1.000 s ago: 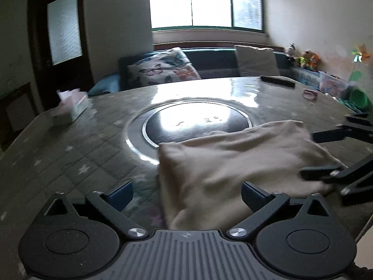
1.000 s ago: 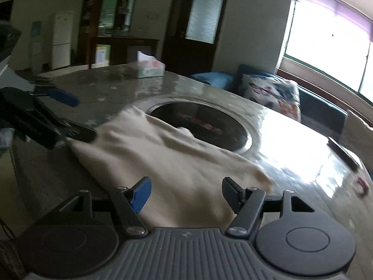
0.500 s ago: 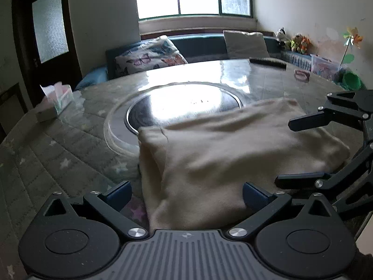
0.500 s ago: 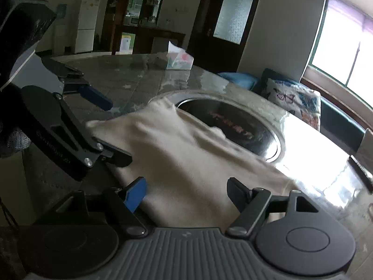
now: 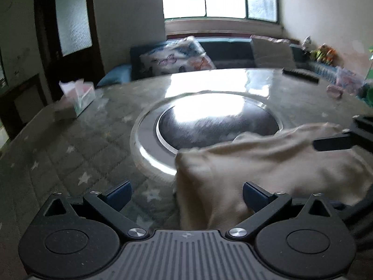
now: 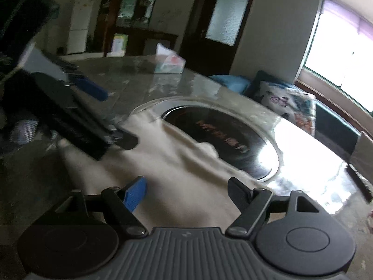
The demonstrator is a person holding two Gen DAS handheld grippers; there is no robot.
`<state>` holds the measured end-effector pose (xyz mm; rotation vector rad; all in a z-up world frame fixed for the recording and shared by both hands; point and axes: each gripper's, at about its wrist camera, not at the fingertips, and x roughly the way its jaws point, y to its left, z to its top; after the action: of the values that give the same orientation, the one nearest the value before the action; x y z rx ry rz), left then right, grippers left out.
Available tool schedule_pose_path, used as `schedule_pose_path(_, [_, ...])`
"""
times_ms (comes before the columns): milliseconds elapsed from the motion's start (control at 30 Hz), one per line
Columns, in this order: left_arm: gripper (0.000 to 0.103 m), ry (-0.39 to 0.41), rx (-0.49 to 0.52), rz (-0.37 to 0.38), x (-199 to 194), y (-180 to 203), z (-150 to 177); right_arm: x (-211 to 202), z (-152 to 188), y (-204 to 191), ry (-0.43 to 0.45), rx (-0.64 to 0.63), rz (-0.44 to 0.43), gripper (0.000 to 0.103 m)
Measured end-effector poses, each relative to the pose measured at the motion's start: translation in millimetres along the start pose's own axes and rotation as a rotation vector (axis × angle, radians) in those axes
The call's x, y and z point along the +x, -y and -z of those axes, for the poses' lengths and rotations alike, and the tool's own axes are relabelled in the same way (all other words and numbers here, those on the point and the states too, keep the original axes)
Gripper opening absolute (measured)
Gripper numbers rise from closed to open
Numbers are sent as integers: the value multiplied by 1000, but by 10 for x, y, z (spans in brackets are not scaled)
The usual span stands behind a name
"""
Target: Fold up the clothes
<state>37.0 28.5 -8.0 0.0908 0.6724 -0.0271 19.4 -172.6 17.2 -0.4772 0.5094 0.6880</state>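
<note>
A folded cream garment [image 5: 263,168] lies on the round table, its far edge over the metal ring of the centre hob; it also shows in the right wrist view [image 6: 186,170]. My left gripper [image 5: 185,192] is open and empty, just above the garment's left near corner. My right gripper [image 6: 186,190] is open and empty, low over the garment's near side. The left gripper's dark body [image 6: 70,116] shows at the left of the right wrist view, and the right gripper's finger [image 5: 333,143] shows at the right edge of the left wrist view, over the garment.
The table has a star-patterned cover [image 5: 70,154] and a glossy round hob [image 5: 216,126] in its middle. A tissue box [image 5: 74,100] stands at the far left. A dark remote [image 5: 300,75] and a small pink item [image 5: 334,91] lie at the far right. A sofa with cushions [image 5: 177,58] stands beyond.
Both grippers have shifted left over the garment and stay open. In the left wrist view the garment now lies further right. The left gripper sits closer in the right wrist view.
</note>
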Motion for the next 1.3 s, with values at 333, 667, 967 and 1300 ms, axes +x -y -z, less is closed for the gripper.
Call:
schedule_pose_path(333, [103, 10, -89, -5, 13, -245, -72, 47, -155, 254, 3, 40, 65, 79])
schedule_pose_path(667, [103, -14, -109, 3, 83, -300, -19, 414, -170, 547, -53, 74, 152, 83])
schedule_pose_path(967, [103, -17, -120, 22, 99, -327, 2, 582, -211, 605, -87, 70, 165, 83])
schedule_pose_path(1300, [103, -12, -140, 18, 66, -345, 0, 417, -284, 511, -51, 82, 148, 83])
